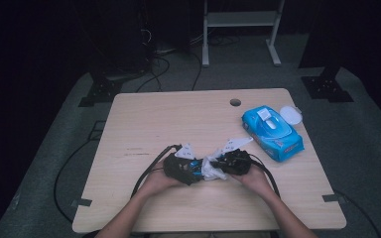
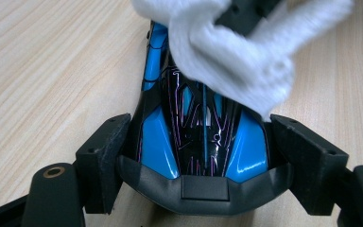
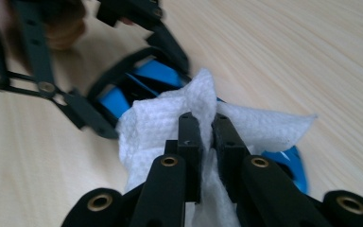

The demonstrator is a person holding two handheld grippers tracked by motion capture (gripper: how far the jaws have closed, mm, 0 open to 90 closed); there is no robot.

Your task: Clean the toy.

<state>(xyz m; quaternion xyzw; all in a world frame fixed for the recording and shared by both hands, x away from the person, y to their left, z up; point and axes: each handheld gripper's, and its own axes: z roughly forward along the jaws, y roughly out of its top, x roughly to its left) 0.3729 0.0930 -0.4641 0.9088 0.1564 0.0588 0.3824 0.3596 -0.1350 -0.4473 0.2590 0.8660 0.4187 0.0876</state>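
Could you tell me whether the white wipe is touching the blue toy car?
Touching: the left gripper view shows the wipe lying directly on the toy car.

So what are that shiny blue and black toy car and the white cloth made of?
Toy car: seemingly hard moulded plastic, glossy, since highlights gleam on its blue panels. White cloth: probably a soft nonwoven wipe, matte, with a fine embossed texture and limp folds; whether it is damp cannot be told.
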